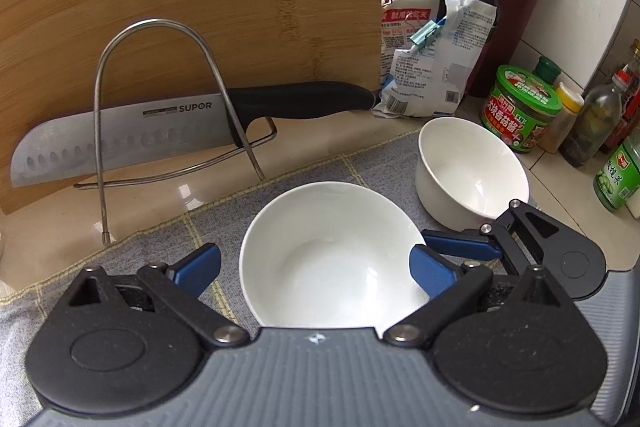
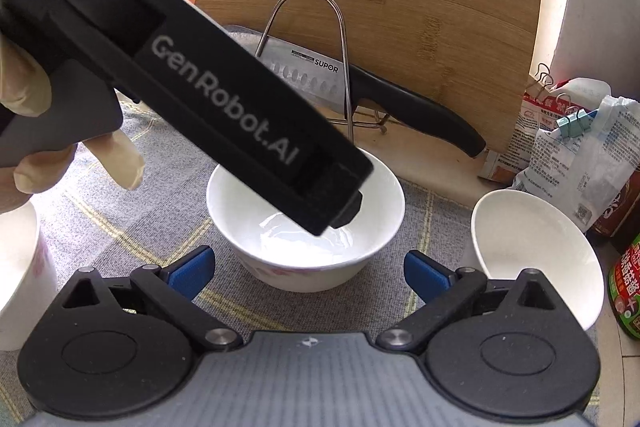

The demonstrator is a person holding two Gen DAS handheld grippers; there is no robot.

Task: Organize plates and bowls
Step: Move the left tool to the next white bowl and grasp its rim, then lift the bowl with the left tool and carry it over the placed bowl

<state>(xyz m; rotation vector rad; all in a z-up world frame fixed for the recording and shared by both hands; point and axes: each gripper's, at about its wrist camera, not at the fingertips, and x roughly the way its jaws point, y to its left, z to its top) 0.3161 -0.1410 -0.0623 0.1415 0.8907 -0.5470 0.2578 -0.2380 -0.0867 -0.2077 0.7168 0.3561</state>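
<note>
In the left wrist view the left claw (image 1: 316, 267) is spread around the near white bowl (image 1: 332, 259) on the grey cloth (image 1: 168, 239), its right pad (image 1: 434, 273) at or over the rim, nothing pinched. A second bowl (image 1: 472, 171) sits far right. In the right wrist view the right claw (image 2: 308, 273) gapes empty just short of that same near bowl — with the left device slanting across it. Risk: both claws crowd one bowl and could collide or tip it.
</note>
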